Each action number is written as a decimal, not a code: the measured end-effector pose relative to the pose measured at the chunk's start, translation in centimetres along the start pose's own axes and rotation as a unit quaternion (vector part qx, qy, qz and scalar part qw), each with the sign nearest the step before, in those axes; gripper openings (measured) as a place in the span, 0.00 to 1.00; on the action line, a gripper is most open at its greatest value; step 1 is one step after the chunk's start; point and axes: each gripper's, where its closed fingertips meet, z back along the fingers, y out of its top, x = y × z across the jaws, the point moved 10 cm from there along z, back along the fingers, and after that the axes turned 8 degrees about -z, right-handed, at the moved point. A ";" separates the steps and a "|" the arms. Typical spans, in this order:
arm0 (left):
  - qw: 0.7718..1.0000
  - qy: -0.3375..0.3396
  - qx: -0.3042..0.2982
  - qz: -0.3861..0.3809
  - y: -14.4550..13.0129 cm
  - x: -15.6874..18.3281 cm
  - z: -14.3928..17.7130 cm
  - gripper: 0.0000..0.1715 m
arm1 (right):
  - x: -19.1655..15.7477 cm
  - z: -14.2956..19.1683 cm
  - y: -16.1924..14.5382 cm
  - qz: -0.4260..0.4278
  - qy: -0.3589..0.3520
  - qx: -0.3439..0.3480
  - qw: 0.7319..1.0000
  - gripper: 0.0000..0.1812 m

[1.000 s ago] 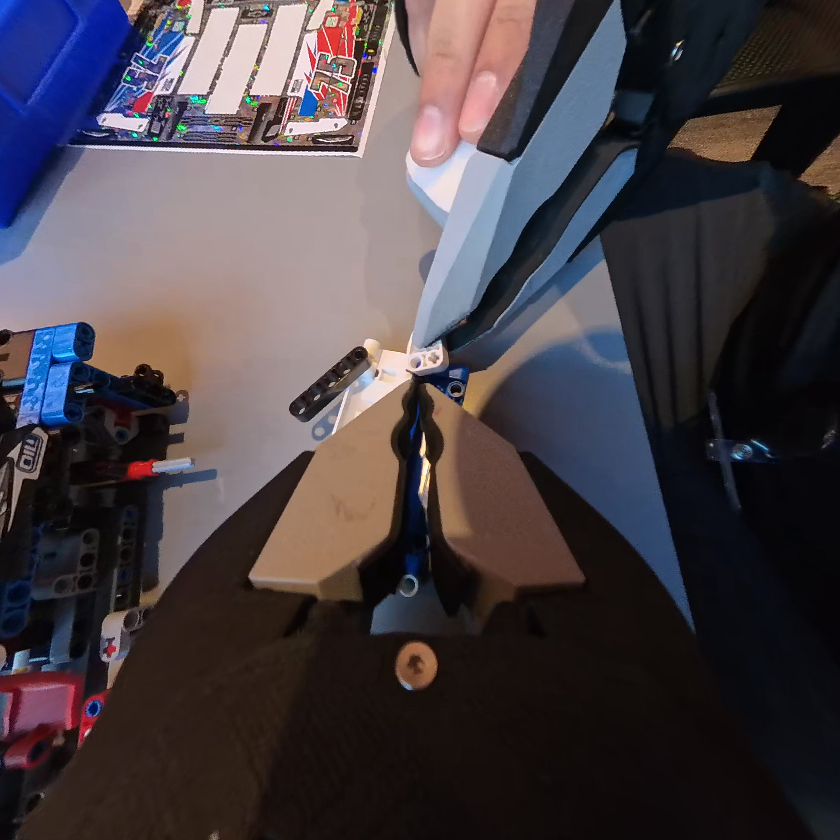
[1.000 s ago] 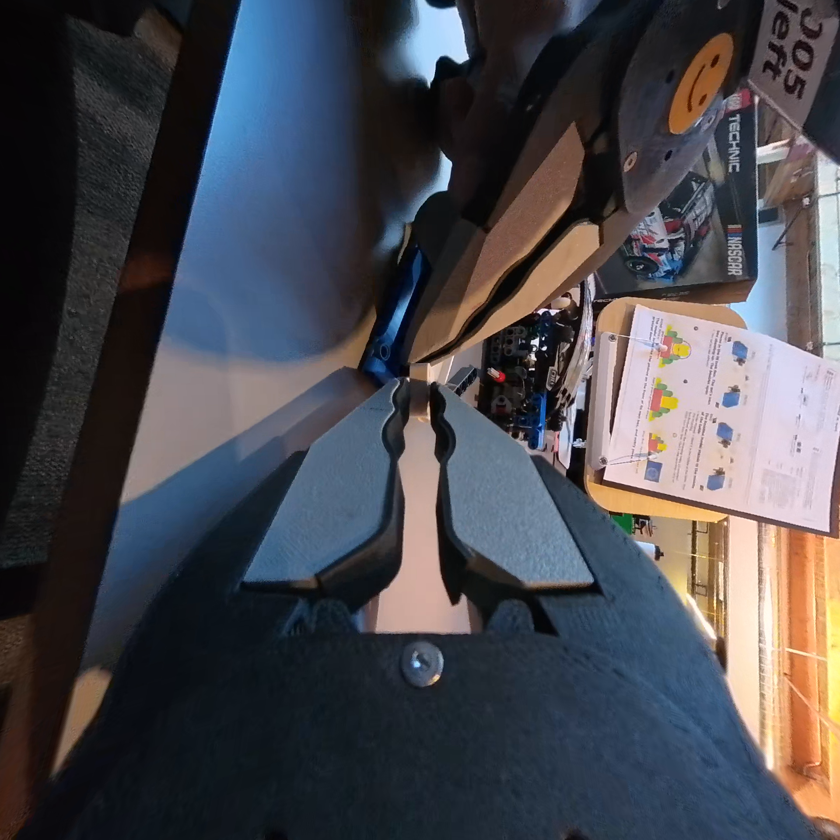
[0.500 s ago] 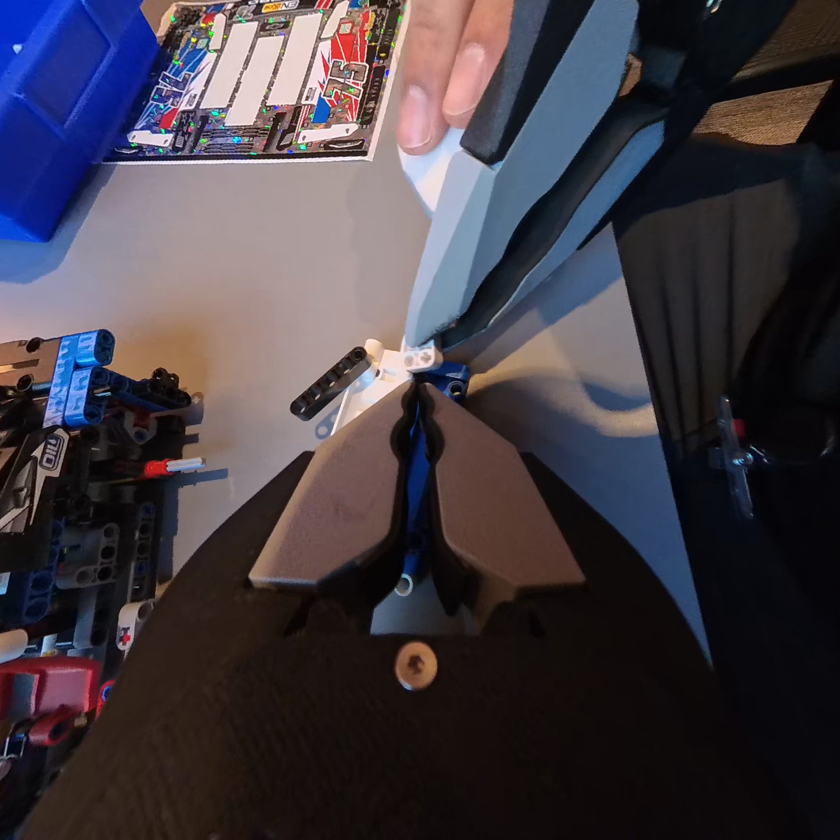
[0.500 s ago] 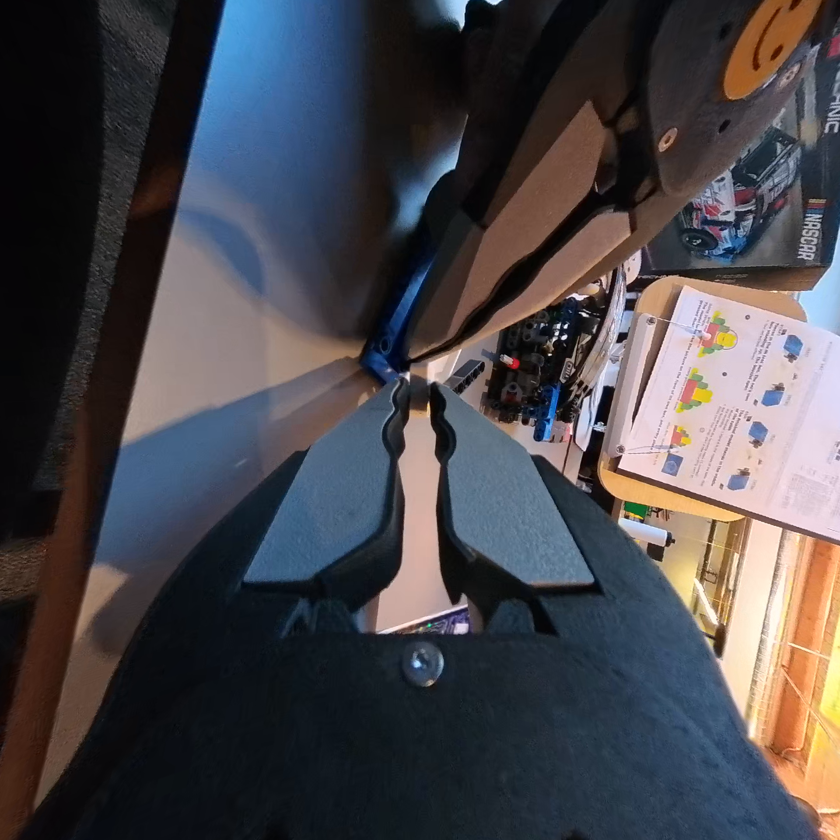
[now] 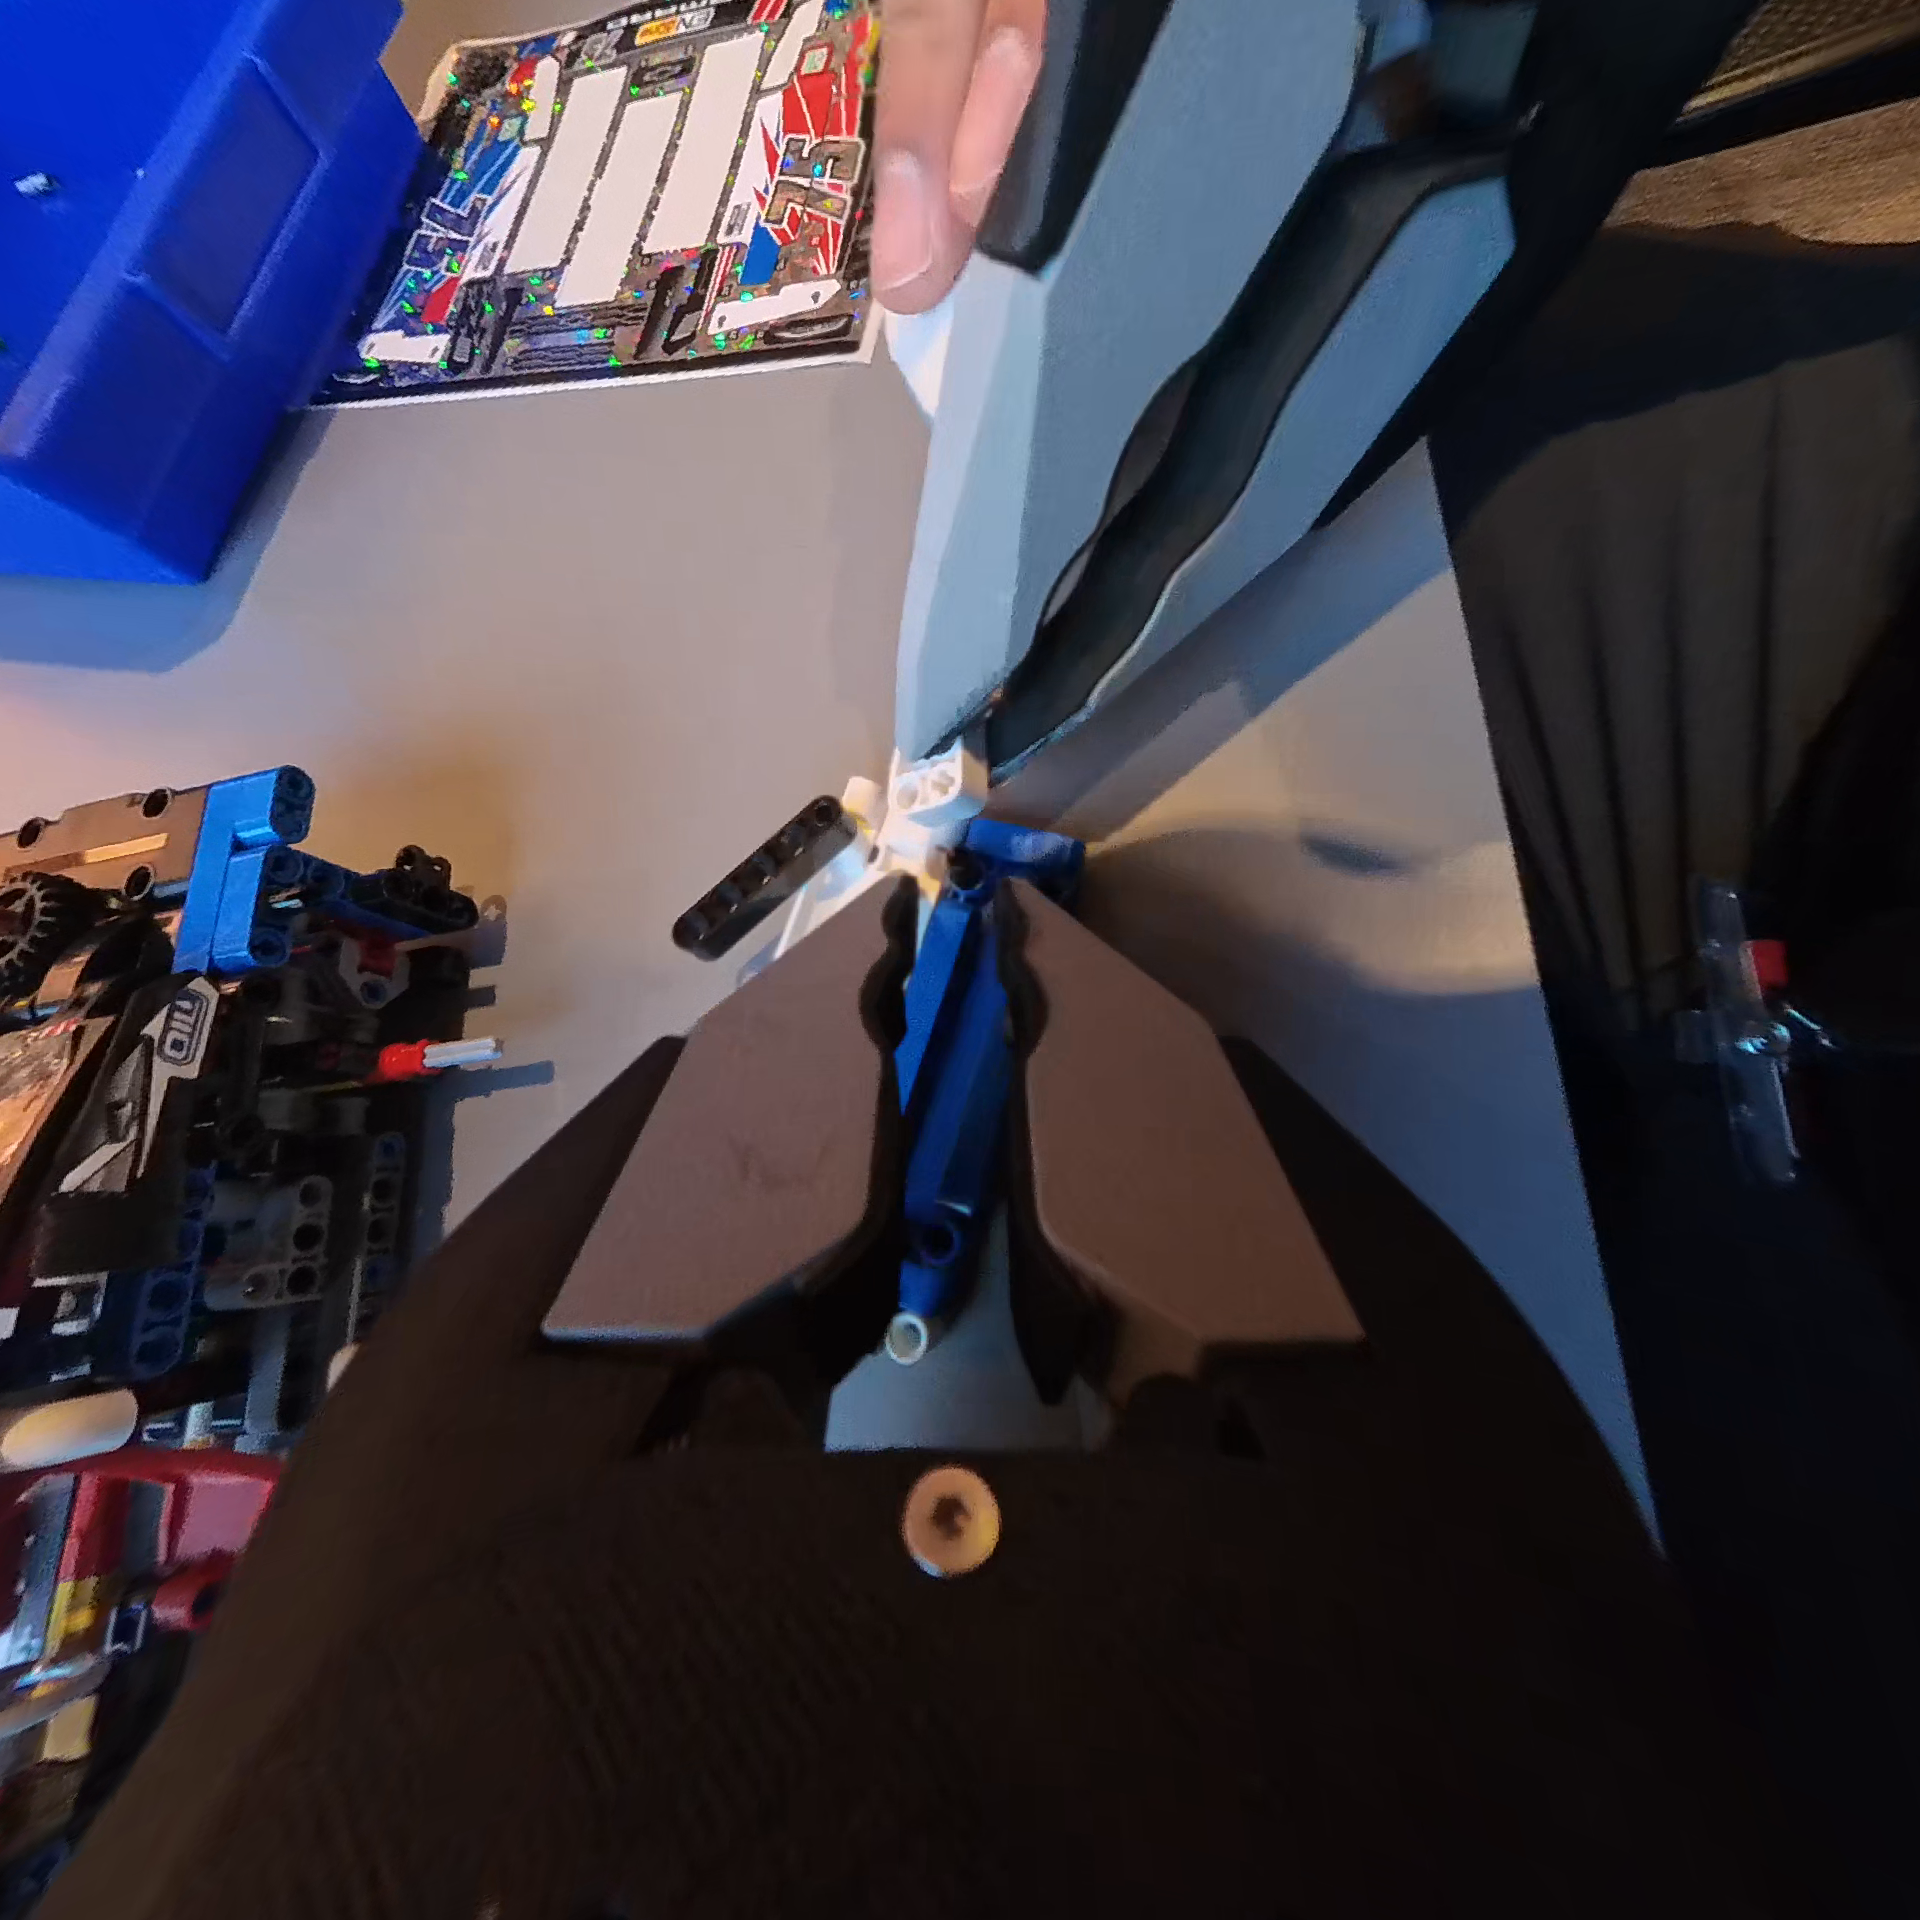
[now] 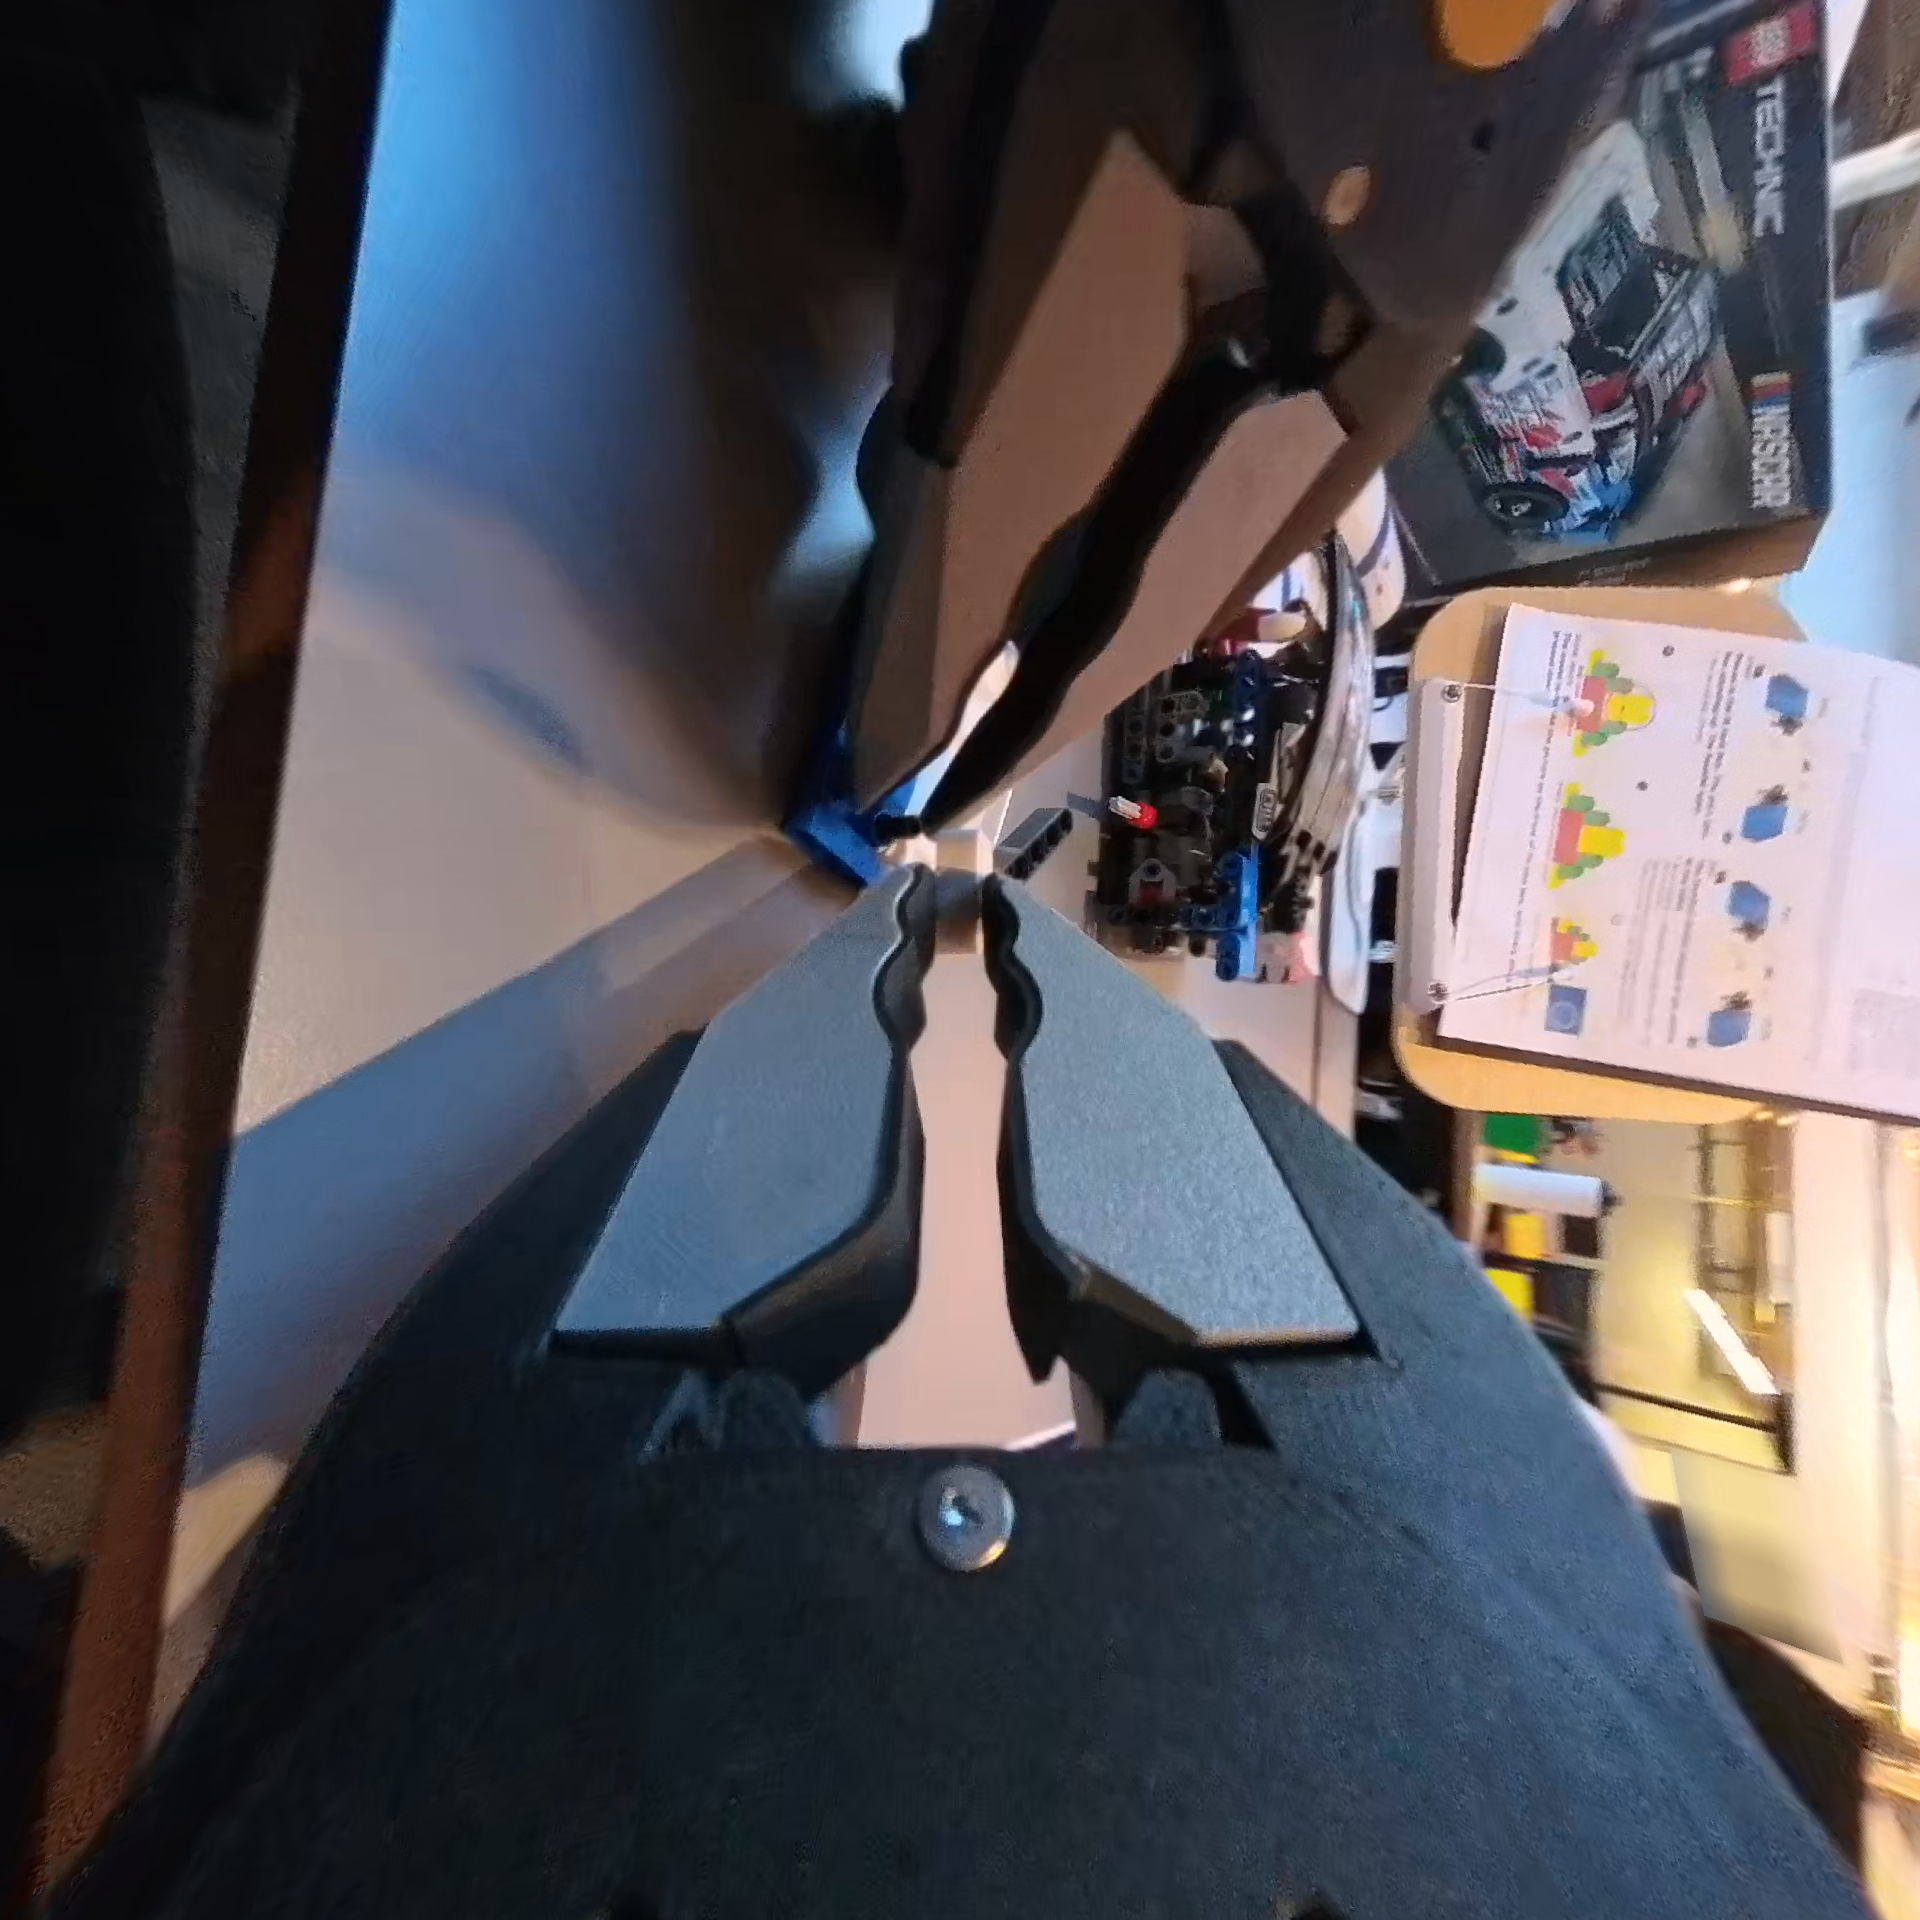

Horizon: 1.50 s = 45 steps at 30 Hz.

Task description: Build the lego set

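Near the table's [image 5: 644, 644] edge, left hand-held gripper [image 5: 951, 904] clamps a blue beam [image 5: 951, 1049]; right hand-held gripper [image 6: 951, 894] grips its white connector [image 5: 928, 795].

Two tongs [image 5: 951, 894] [image 6: 951, 894], one blue bin [image 5: 177, 281], one sticker sheet [image 5: 644, 197], one set box [image 6: 1621, 281], one instruction sheet [image 6: 1683, 883].

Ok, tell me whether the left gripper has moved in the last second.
Yes: the left gripper shifted left, toward the car build, which sits nearer now.

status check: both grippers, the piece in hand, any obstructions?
Left gripper shut on blue beam. Right gripper pinching white piece at beam's tip. Loose black beam touching the joint.
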 end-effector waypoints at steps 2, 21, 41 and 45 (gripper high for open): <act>1.000 0.002 0.002 -0.002 0.0 0.1 0.0 0.07 | 0.3 0.2 -0.1 -0.055 0.008 0.016 0.998 0.04; 0.997 0.028 0.051 -0.049 0.7 0.0 0.9 0.08 | 2.3 0.0 -1.2 -0.264 0.118 0.093 0.953 0.04; 0.996 0.018 0.077 -0.032 0.6 -0.3 1.2 0.05 | 2.6 -0.3 -1.5 -0.318 0.156 0.127 0.927 0.03; 0.996 0.010 0.084 -0.024 0.6 -0.3 1.2 0.04 | 2.6 -0.4 -1.8 -0.330 0.166 0.135 0.919 0.03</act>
